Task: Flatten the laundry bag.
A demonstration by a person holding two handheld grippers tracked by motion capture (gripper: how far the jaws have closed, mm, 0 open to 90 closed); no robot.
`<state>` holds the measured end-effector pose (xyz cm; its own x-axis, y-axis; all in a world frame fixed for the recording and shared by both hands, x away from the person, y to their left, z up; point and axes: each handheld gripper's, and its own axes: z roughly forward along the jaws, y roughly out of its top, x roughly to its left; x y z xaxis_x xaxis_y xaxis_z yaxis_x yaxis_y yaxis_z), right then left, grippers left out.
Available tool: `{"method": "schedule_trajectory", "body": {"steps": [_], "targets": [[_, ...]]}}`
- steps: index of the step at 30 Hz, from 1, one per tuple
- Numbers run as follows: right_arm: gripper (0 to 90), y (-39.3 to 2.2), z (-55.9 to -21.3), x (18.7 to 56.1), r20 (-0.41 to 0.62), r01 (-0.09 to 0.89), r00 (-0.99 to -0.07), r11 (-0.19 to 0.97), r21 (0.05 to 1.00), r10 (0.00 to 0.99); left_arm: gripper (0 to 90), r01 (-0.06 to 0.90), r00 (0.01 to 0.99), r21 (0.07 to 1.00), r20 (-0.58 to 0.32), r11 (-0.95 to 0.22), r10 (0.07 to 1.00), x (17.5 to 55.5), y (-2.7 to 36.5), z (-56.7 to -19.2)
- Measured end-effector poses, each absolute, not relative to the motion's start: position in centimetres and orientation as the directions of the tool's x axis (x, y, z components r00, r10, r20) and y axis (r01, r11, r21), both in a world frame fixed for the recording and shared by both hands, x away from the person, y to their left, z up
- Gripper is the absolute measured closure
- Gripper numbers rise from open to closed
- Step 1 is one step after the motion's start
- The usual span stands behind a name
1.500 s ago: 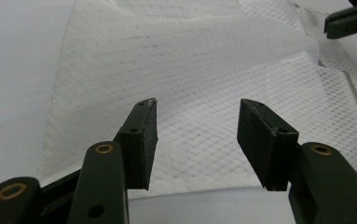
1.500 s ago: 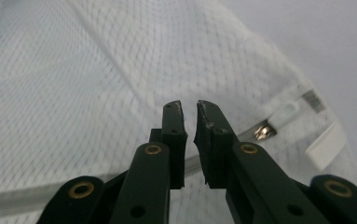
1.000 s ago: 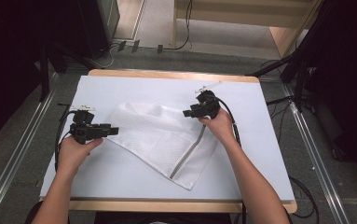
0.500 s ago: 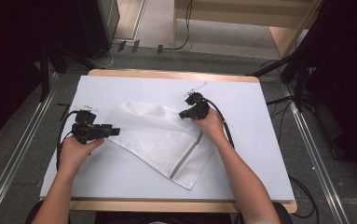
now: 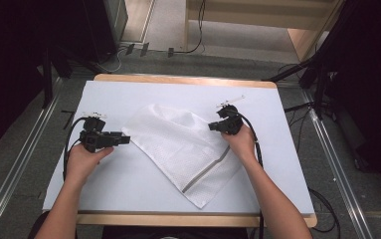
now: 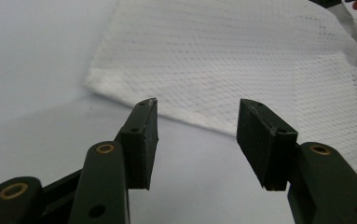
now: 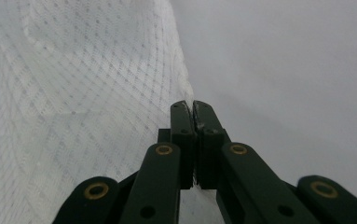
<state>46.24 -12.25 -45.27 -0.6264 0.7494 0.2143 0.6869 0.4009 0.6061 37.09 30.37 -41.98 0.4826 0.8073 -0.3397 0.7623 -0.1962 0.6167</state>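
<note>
A white mesh bag (image 5: 178, 144) with a grey zipper strip (image 5: 205, 172) lies flat and slanted on the white table cover (image 5: 128, 94). My left gripper (image 5: 125, 140) rests on the cover at the bag's left corner. In the left gripper view its jaws (image 6: 197, 116) stand open, just short of the bag's hem (image 6: 190, 116), with nothing between them. My right gripper (image 5: 213, 126) sits at the bag's right edge. In the right gripper view it (image 7: 193, 108) is shut, with the edge of the mesh (image 7: 73, 93) pinched between the pads.
The wooden table rim (image 5: 188, 79) shows at the far side. Cables (image 5: 302, 107) trail off the right side, and dark stands and metal floor rails (image 5: 9, 184) flank the table. Bare cover lies in front of the bag.
The right gripper went left onto the bag's right edge, then came back right and toward the person. The left gripper has stayed in place, still open.
</note>
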Motion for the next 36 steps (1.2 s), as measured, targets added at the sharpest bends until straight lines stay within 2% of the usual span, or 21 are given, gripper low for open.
{"method": "schedule_trajectory", "body": {"steps": [16, 21, 27, 30, 36], "targets": [[88.0, -14.9, -45.8, 40.9, 0.22, 0.699, -0.607, 0.381, 0.606, 0.763, 49.4, 0.768, 0.485, 0.594, -0.296, -0.239, 0.823, 39.8, 28.9, -43.4], [87.3, -15.7, -45.7, 39.7, 0.21, 0.696, -0.605, 0.383, 0.607, 0.768, 49.2, 0.768, 0.489, 0.598, -0.319, -0.228, 0.812, 40.6, 28.1, -43.7], [87.2, -17.5, -45.7, 39.2, 0.219, 0.712, -0.574, 0.349, 0.609, 0.789, 49.4, 0.748, 0.571, 0.578, -0.309, -0.327, 0.761, 40.1, 24.8, -43.9], [83.1, -18.0, -45.8, 38.9, 0.231, 0.718, -0.568, 0.338, 0.608, 0.79, 49.2, 0.727, 0.61, 0.577, -0.293, -0.372, 0.737, 39.6, 23.4, -44.1], [76.2, -18.5, -45.4, 38.9, 0.23, 0.706, -0.56, 0.313, 0.635, 0.796, 48.8, 0.735, 0.608, 0.573, -0.319, -0.363, 0.727, 39.8, 22.4, -44.8]]}}
